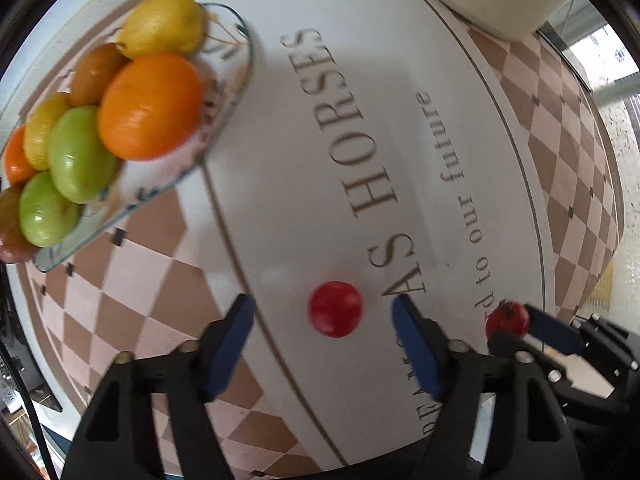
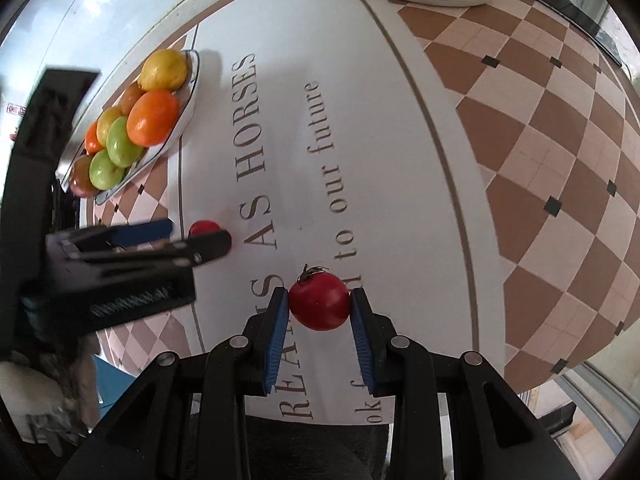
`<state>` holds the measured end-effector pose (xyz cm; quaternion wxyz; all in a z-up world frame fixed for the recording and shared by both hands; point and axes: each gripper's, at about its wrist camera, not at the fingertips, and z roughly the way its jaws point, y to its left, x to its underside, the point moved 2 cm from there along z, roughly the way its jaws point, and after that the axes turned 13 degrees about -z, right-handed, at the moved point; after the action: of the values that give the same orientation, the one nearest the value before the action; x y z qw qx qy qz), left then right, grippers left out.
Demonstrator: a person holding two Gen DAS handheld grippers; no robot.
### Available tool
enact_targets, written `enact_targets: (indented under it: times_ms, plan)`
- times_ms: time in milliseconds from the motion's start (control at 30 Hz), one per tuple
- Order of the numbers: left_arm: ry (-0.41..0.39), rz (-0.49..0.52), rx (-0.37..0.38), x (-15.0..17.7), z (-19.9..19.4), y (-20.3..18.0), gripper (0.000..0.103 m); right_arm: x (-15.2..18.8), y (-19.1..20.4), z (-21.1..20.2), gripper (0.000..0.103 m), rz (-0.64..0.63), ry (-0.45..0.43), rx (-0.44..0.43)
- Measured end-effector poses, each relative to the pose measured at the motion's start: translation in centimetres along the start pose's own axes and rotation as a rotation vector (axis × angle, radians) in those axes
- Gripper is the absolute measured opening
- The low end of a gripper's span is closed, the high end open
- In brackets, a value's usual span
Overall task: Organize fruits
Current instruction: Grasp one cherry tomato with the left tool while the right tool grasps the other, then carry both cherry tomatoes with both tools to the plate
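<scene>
The right hand-held gripper (image 2: 320, 308) squeezes a red fruit with a stalk (image 2: 319, 301) just above the worktop (image 2: 400, 184), while the left hand-held gripper (image 1: 323, 312) is open around a round red fruit (image 1: 335, 309), which might roll away if bumped.

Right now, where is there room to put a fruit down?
The plate is crowded at its near end; only its rim by the lemon shows bare. The white tablecloth between the plate and the checkered border is open, beyond both tomatoes.
</scene>
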<state>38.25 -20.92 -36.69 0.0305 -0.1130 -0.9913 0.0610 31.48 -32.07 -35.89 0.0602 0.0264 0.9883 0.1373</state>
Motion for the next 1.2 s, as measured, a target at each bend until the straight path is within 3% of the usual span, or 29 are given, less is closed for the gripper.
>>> enact_targets:
  times_ms: [33, 100, 200, 467, 667, 933, 1200]
  plan:
    - [0.007, 0.001, 0.007, 0.1, 0.3, -0.2, 0.056, -0.1, -0.3, -0.2, 0.034, 0.002, -0.003, -0.001]
    - [0.017, 0.006, 0.016, 0.2, 0.6, -0.5, 0.039, -0.4, -0.1, -0.2, 0.034, 0.003, -0.007, -0.003]
    - [0.016, 0.007, 0.027, 0.2, 0.7, -0.7, 0.028, -0.6, -0.1, -0.5, 0.034, -0.002, -0.011, -0.006]
    - [-0.023, -0.016, 0.062, 0.1, -0.5, 0.0, 0.026, -1.5, 0.9, -1.3, 0.034, -0.032, -0.031, -0.002]
    - [-0.053, -0.082, 0.119, -0.2, -2.6, 2.8, 0.026, -2.3, 2.0, -2.5, 0.034, -0.039, -0.061, -0.02]
    - [-0.119, -0.337, 0.261, -1.9, -8.1, 12.0, 0.026, -5.2, 5.9, -2.0, 0.034, -0.094, -0.105, -0.131]
    - [-0.102, -0.582, 0.354, -3.3, -7.4, 18.4, 0.026, -10.5, 11.9, 2.5, 0.034, -0.141, -0.111, -0.274]
